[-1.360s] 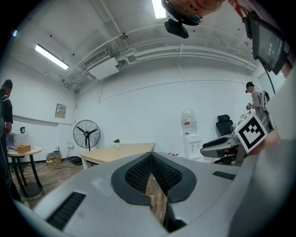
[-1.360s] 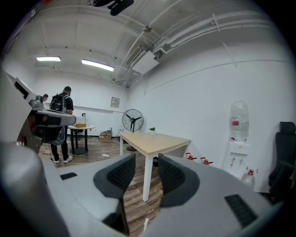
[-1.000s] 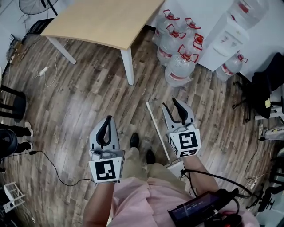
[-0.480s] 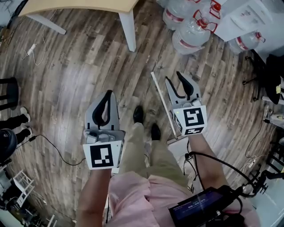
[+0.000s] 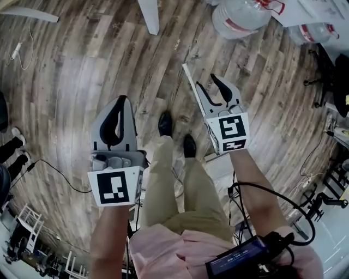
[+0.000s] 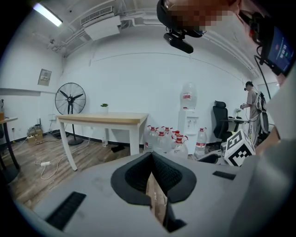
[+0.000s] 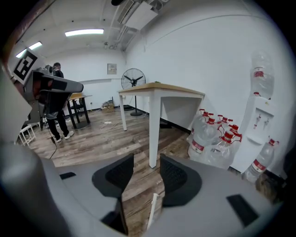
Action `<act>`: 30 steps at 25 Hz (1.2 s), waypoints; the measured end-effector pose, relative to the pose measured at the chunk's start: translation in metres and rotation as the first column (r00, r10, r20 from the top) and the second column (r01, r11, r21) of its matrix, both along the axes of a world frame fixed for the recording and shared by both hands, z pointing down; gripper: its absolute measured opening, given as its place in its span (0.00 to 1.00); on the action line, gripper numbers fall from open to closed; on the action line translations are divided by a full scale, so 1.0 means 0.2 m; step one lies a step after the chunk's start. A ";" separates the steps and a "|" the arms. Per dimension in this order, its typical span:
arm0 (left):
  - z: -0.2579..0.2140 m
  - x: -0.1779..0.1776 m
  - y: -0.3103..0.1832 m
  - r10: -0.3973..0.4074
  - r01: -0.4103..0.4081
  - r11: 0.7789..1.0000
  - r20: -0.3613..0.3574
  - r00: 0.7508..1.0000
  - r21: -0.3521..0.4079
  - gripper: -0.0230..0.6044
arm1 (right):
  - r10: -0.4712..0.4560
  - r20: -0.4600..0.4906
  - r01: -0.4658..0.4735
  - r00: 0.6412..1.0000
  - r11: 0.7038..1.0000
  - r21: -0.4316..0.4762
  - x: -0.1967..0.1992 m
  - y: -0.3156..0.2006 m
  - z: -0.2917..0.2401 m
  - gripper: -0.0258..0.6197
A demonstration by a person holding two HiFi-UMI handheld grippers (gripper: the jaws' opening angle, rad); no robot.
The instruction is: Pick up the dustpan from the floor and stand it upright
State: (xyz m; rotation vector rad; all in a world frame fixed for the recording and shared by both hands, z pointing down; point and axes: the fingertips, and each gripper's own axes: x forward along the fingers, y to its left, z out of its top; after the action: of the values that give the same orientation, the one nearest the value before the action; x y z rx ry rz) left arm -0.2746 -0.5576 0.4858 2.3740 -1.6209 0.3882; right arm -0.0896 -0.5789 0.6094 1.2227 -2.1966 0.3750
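Floor (image 7: 92,139): dustpan handle (image 7: 151,212) shows in right gripper view, not left.

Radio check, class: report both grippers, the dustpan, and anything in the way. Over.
Left gripper shut, empty. Right gripper open, empty, above dustpan handle. Dustpan flat on floor, not lifted. Shoes close beside it.

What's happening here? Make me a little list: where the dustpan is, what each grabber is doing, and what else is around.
dustpan: lying on the wood floor beside the person's right shoe, not yet upright
left gripper: shut, empty
right gripper: open, empty, dustpan's white handle showing below its jaws
nearby: water bottle, table leg
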 end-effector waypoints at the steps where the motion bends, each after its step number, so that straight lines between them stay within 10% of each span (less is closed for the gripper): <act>1: 0.06 0.00 -0.02 0.005 -0.005 1.000 -0.003 1.000 -0.008 0.06 | 0.000 -0.008 0.000 1.000 1.000 -0.008 0.00 -0.02 0.08 0.32; 30: 1.33 -0.01 -0.20 0.018 -0.019 0.999 -0.027 0.999 -0.047 0.06 | -0.022 -0.140 -0.006 0.990 0.980 -0.199 0.05 -0.12 1.76 0.34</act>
State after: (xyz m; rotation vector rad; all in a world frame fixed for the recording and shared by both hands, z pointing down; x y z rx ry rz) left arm -0.2765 -0.5979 0.7520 2.3514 -1.5616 0.3919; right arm -0.0800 -0.6035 0.9621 1.0970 -1.9900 0.4776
